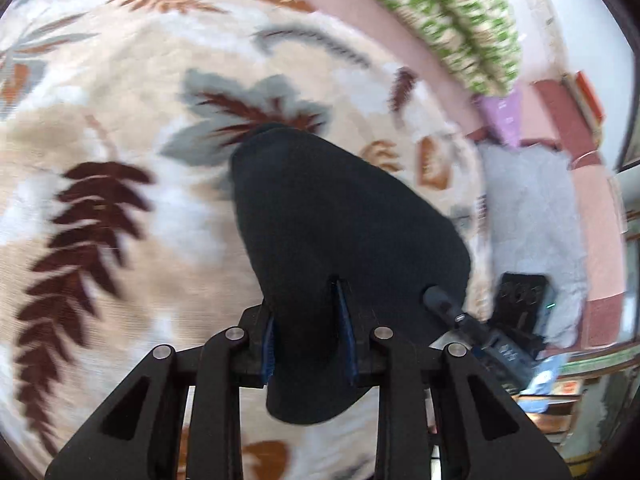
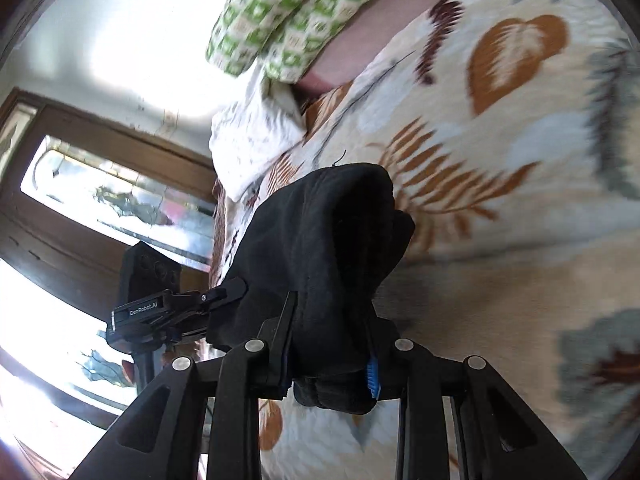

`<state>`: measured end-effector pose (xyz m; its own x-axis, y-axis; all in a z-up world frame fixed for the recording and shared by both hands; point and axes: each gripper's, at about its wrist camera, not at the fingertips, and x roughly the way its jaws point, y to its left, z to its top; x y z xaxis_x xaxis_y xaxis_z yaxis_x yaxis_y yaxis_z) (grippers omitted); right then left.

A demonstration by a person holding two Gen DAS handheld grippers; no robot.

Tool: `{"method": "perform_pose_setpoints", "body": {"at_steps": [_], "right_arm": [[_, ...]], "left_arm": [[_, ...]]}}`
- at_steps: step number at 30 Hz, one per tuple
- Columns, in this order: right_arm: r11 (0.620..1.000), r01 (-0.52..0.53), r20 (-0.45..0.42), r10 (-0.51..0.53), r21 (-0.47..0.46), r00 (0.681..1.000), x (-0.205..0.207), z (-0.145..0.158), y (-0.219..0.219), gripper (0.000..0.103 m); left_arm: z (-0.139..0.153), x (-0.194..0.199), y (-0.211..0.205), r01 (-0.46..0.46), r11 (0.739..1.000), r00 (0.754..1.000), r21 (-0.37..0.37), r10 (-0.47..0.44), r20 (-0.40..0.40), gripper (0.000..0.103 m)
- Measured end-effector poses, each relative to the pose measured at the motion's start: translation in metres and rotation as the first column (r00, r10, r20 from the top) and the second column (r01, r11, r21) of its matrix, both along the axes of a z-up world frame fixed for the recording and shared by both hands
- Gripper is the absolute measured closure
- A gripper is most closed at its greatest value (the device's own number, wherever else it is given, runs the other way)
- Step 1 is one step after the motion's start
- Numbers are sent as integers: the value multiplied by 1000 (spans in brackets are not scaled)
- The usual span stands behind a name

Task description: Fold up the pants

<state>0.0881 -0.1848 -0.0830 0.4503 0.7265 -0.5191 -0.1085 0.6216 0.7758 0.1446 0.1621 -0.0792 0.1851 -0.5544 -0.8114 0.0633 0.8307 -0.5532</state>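
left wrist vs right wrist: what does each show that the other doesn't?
Left wrist only: a grey furry mat and a purple item past the blanket's edge. Right wrist only: a wood-framed window and white cloth. Both: each gripper, left and right, shut on the black pants, the leaf-print blanket, the green checked bedding, and the other gripper.

light: bright daylight, window (image 2: 120,196) glare | blur: motion-smeared blanket (image 1: 120,120) | edges: fisheye-warped, perhaps vignetted

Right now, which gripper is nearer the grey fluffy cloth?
Right. The right gripper, shut on the black pants, sits just before the grey cloth; the left gripper grips them further away.
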Motion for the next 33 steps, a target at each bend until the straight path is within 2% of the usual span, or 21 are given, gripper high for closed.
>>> {"method": "perform_pose_setpoints", "body": {"at_steps": [1,2,4,6,8,9,13,16,18,21,22,26,29,30,33], "right_arm": [[1000,0,1,0,-20,1000,3,-5,11,76],[999,6,-17,-6,-46,1000,6,-13,23,73],[997,28,-42,-31,-78,999,6,-25,33,66],[997,59,-60,-62,-50,996,2,-37,28,54],[996,84,-61,-86,-29,994,-4,-41,18,54],[996,86,-65,-87,-22,994,-6,-40,14,50],[988,154,-44,-155,-26,987,-19,-19,-17,48],[980,183,4,-183,-80,983,-34,9,-25,44],[966,185,39,-181,-178,983,-48,27,-13,22],[896,218,85,-201,-388,976,-81,45,16,5],[859,231,92,-213,-457,973,-93,47,27,2],[739,244,77,-252,-628,965,-136,43,42,0],[670,196,38,-243,-716,969,-157,40,41,0],[659,192,35,-243,-727,969,-162,39,39,0],[672,226,77,-244,-705,967,-183,41,33,0]], "left_arm": [[-10,0,4,12,999,1000,30,-12,-16,75],[-18,0,6,31,998,999,48,-30,-17,66],[-22,-3,7,44,996,998,79,-47,30,54],[-21,-4,7,59,995,997,75,-62,40,53],[-19,-3,9,78,995,996,68,-80,25,53],[-15,-3,13,79,994,997,75,-81,20,53],[7,-15,25,49,989,997,143,-56,47,53],[28,-49,23,-8,975,990,223,-24,142,52],[35,-76,9,-60,960,979,274,4,203,49],[41,-114,-22,-119,927,965,355,23,263,46],[41,-126,-31,-140,920,961,366,37,275,46],[38,-156,-58,-190,909,952,370,77,298,45],[35,-171,-80,-200,894,949,401,74,307,45],[36,-176,-84,-210,887,944,410,75,321,45],[41,-189,-98,-238,865,928,442,68,368,45]]}}
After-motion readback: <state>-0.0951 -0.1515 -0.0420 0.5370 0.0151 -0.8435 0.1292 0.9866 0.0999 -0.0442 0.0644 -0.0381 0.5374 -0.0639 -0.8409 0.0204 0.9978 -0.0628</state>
